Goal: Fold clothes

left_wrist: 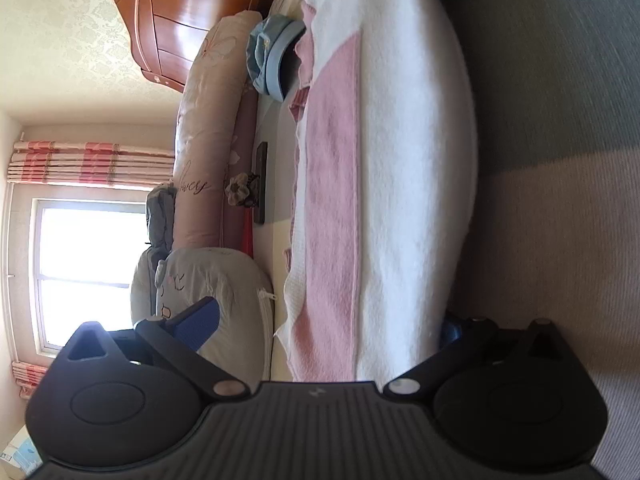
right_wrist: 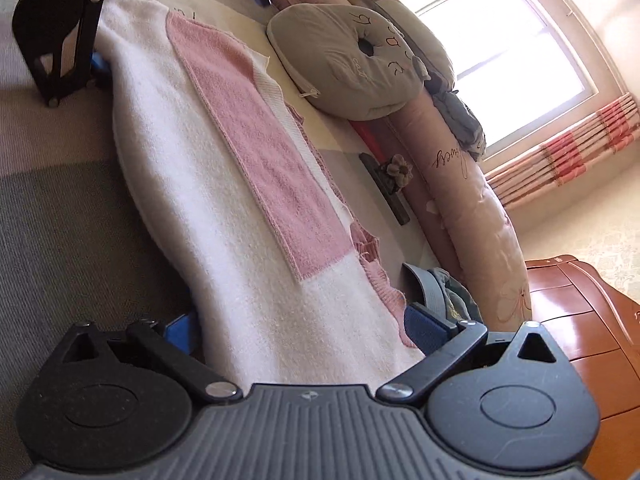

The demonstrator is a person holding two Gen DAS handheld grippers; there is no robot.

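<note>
A white knit garment [left_wrist: 404,152] with a pink panel [left_wrist: 332,184] lies stretched lengthwise on the bed. My left gripper [left_wrist: 324,330] is open wide at its near end. One blue pad [left_wrist: 196,328] is above the cloth; the other is mostly hidden beside its edge. The cloth passes between the fingers. My right gripper [right_wrist: 302,332] is open at the opposite end of the same garment [right_wrist: 188,176], a blue pad [right_wrist: 424,330] on each side of the cloth. The left gripper's black linkage [right_wrist: 52,40] shows at the garment's far end.
A grey cat cushion [right_wrist: 344,64] and a long pink bolster [right_wrist: 472,208] line the bed's far side. A blue cap [left_wrist: 268,56], a dark flat object with a fabric flower [right_wrist: 394,172], the wooden headboard [right_wrist: 580,308] and a window [right_wrist: 508,52] lie beyond. Striped grey-beige sheet [left_wrist: 560,160] flanks the garment.
</note>
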